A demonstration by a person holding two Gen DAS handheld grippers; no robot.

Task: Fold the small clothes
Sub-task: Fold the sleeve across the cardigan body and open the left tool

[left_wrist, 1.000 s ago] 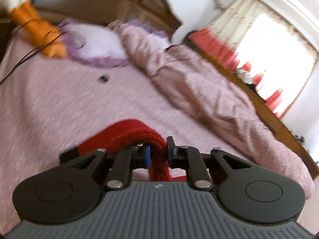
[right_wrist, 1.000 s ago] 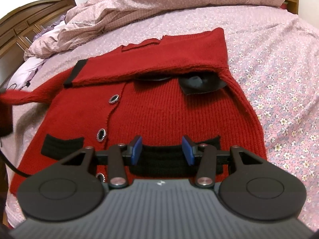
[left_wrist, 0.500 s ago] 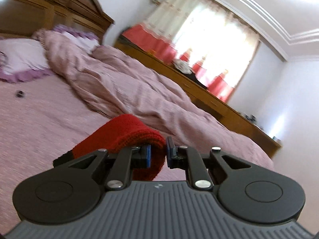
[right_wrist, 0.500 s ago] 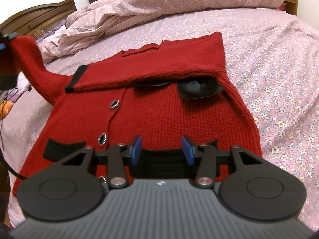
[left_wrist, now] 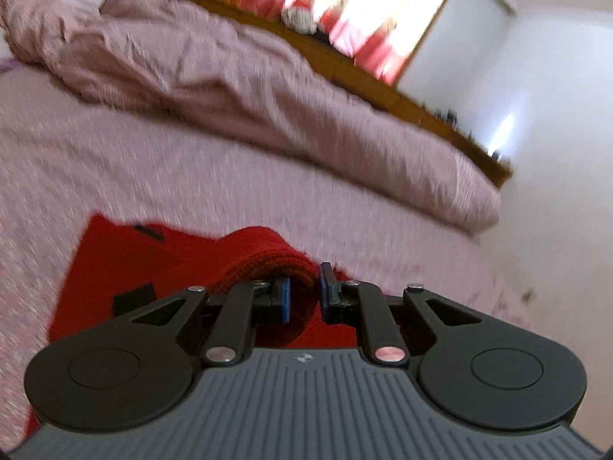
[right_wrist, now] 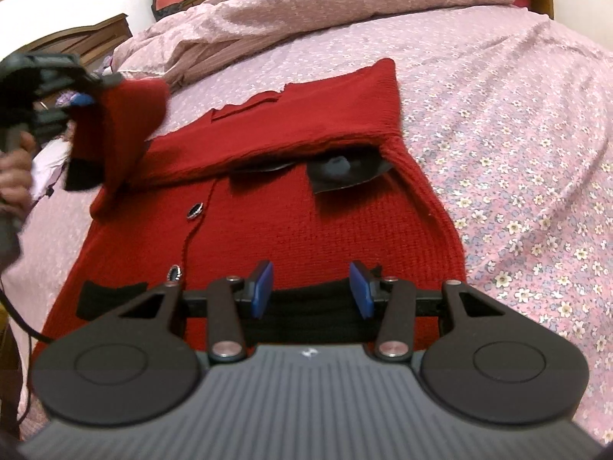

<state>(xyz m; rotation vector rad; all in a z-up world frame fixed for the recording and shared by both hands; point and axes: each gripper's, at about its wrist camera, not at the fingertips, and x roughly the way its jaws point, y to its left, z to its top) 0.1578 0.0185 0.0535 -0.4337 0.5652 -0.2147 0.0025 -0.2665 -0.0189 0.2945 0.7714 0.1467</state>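
A small red knit cardigan (right_wrist: 306, 207) with black trim and dark buttons lies flat on the pink floral bed; one sleeve (right_wrist: 329, 115) is folded across its chest. My left gripper (left_wrist: 303, 293) is shut on the other red sleeve (left_wrist: 268, 257) and holds it raised above the cardigan body (left_wrist: 115, 260). In the right wrist view that gripper (right_wrist: 82, 99) sits at the upper left with the sleeve (right_wrist: 122, 130) draped from it. My right gripper (right_wrist: 311, 289) is open and empty, hovering over the black hem (right_wrist: 306, 318).
A crumpled pink duvet (right_wrist: 306, 4) is heaped along the far side of the bed (right_wrist: 517, 122). A wooden headboard (right_wrist: 88, 38) is at the left, a wooden sideboard (left_wrist: 383, 80) and a bright window beyond. A black cable (right_wrist: 19, 322) hangs at the left.
My left gripper has lifted the sleeve off the bed and carried it up and over toward the cardigan body. The right gripper has stayed open over the hem.
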